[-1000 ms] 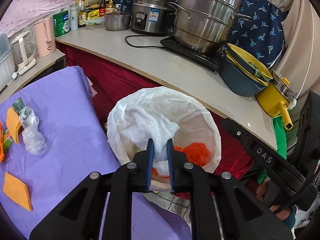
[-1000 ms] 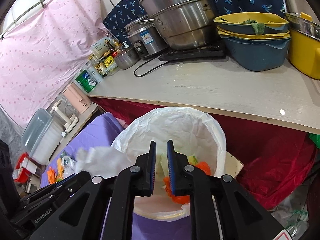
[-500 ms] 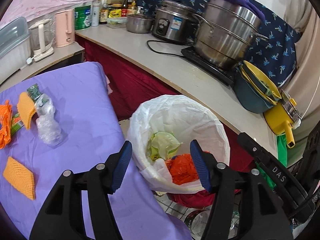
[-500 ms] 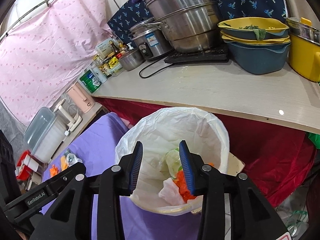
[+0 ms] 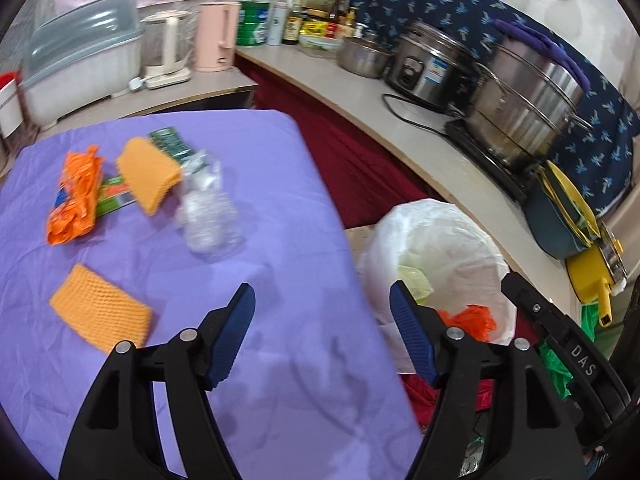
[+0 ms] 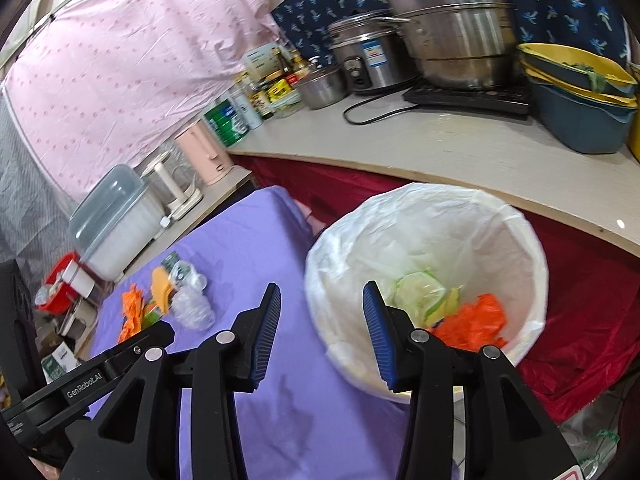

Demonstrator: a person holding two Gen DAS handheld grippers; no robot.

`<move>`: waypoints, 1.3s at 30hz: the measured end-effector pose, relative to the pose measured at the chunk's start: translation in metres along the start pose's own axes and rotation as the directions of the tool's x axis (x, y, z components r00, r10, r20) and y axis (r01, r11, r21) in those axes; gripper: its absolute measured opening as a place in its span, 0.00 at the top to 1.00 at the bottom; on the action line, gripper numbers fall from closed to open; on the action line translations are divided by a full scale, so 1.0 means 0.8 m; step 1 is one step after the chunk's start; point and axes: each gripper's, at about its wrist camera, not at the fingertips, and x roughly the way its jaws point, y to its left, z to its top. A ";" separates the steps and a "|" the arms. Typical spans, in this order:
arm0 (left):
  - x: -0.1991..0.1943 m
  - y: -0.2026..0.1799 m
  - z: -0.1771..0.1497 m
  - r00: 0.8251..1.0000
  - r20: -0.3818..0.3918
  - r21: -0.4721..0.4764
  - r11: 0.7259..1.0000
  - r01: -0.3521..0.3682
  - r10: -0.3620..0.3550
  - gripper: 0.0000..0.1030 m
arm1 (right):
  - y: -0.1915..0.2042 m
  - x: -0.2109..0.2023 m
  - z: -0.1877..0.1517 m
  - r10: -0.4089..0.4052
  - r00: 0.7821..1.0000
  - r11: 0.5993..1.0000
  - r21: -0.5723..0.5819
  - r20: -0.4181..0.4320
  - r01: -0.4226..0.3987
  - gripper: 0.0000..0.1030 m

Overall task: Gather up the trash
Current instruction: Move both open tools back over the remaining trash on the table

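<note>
My left gripper (image 5: pixel 322 334) is open and empty above the right edge of the purple table (image 5: pixel 280 360). On the table lie an orange net pad (image 5: pixel 100 310), a second orange pad (image 5: pixel 148 174), an orange wrapper (image 5: pixel 74 200), a green packet (image 5: pixel 170 142) and a crushed clear bottle (image 5: pixel 208 208). The white-lined trash bin (image 5: pixel 436 240) stands to the right of the table, with orange and green trash inside. My right gripper (image 6: pixel 320 330) is open and empty over the bin's left rim (image 6: pixel 320 280). The bottle (image 6: pixel 192 304) shows there too.
A counter (image 5: pixel 400 128) runs behind the bin with a steel steamer pot (image 5: pixel 520 116), a rice cooker (image 5: pixel 432 68), stacked basins (image 5: pixel 560 208) and a yellow pot (image 5: pixel 596 276). A pink kettle (image 5: pixel 216 36) and a plastic box (image 5: pixel 80 56) stand behind the table.
Both grippers opened; the white bag the left one held is gone into the bin. The left gripper has swung left from above the bin to over the table.
</note>
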 end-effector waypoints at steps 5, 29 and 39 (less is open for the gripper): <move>-0.010 0.053 -0.003 0.998 0.007 -0.068 0.996 -0.058 0.058 0.36 | 0.044 0.019 -0.013 0.035 0.999 0.998 -0.050 -0.037 -0.036 0.58; -0.024 0.208 -0.019 0.974 -0.023 -0.246 0.944 -0.222 0.224 0.35 | 0.178 0.096 -0.055 0.106 0.980 0.972 -0.190 -0.168 -0.138 0.54; 0.000 0.250 -0.029 0.957 -0.091 -0.309 0.905 -0.291 0.276 0.22 | 0.205 0.152 -0.062 0.097 0.970 0.964 -0.220 -0.221 -0.146 0.48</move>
